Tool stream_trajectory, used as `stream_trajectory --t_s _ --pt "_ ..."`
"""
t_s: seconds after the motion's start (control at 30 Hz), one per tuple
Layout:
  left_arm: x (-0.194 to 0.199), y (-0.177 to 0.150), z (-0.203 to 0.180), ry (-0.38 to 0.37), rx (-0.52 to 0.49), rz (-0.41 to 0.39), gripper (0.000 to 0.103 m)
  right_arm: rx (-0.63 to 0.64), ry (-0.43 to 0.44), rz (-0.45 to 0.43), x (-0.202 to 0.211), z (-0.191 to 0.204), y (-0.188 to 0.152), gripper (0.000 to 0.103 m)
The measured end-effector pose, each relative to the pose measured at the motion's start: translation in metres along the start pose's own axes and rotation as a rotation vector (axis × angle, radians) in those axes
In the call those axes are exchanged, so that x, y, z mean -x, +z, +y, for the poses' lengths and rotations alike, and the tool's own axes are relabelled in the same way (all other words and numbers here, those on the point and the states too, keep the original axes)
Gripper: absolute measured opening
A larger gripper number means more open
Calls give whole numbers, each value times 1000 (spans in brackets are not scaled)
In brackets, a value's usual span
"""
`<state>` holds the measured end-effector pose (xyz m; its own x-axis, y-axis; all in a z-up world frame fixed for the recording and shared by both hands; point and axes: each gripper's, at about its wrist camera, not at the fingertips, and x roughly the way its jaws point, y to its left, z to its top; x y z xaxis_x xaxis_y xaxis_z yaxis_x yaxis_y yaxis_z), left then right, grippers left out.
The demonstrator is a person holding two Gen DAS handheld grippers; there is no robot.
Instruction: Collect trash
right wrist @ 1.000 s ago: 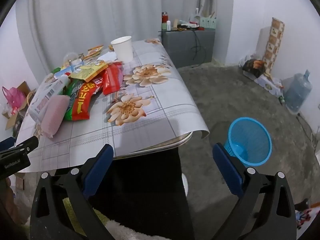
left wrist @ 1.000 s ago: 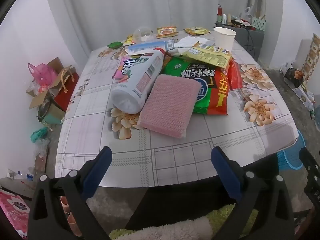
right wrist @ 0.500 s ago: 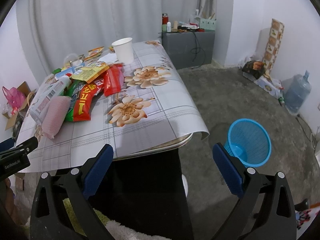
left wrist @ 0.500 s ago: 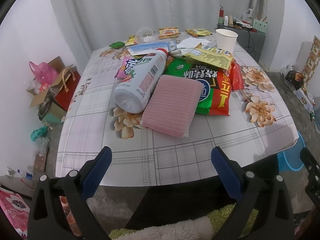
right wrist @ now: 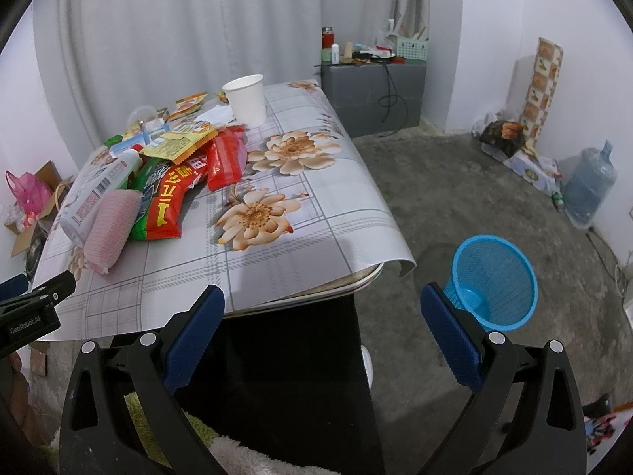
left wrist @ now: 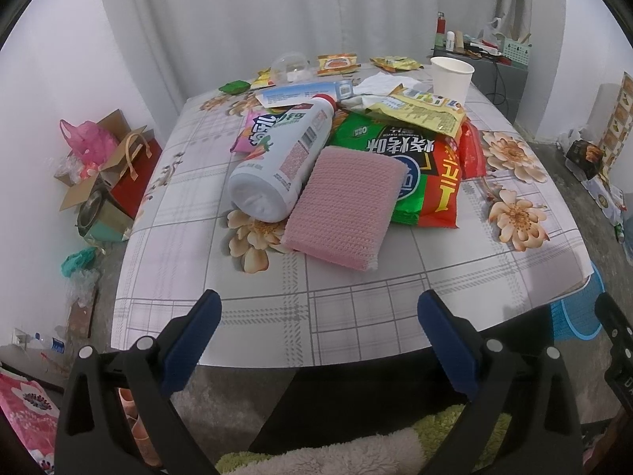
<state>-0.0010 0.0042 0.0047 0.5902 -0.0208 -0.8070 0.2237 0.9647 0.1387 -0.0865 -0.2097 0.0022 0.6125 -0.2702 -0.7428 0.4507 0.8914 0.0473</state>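
Both grippers, left (left wrist: 316, 308) & right (right wrist: 321, 304), slightly nearer table (left wrist: 356, 308) than before, jaws apart, empty; 1 pink sponge (left wrist: 343, 206), 1 white bottle (left wrist: 283, 162), 1 paper cup (left wrist: 451, 79), 1 blue bin (right wrist: 494, 281).

Pale curtain (right wrist: 190, 39), white walls (right wrist: 498, 19), grey concrete floor (right wrist: 455, 198), grey cabinet (right wrist: 376, 91).

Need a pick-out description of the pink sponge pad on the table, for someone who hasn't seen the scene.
On the floral-print table, look at the near end of the litter pile. The pink sponge pad lies flat there, beside the toppled white bottle, with its far end overlapping the green and red snack bag. It is the only knitted-textured, unprinted, plain pink rectangle among glossy printed wrappers.
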Motion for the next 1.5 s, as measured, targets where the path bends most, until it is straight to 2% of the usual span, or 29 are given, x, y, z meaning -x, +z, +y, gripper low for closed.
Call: stream_trajectory --t_s 0.9,1.2,1.4,1.5 --pt "-4 -5 4 2 4 9 97 -2 -3 5 -1 2 -2 95" --pt "-7 0 13 -39 43 6 97 10 -29 -9 -3 10 0 95" --pt "-14 12 41 -53 128 -28 97 38 -57 -65 -5 14 14 95" --pt "-15 14 58 -79 131 -98 97 61 -49 -101 -8 20 22 95"
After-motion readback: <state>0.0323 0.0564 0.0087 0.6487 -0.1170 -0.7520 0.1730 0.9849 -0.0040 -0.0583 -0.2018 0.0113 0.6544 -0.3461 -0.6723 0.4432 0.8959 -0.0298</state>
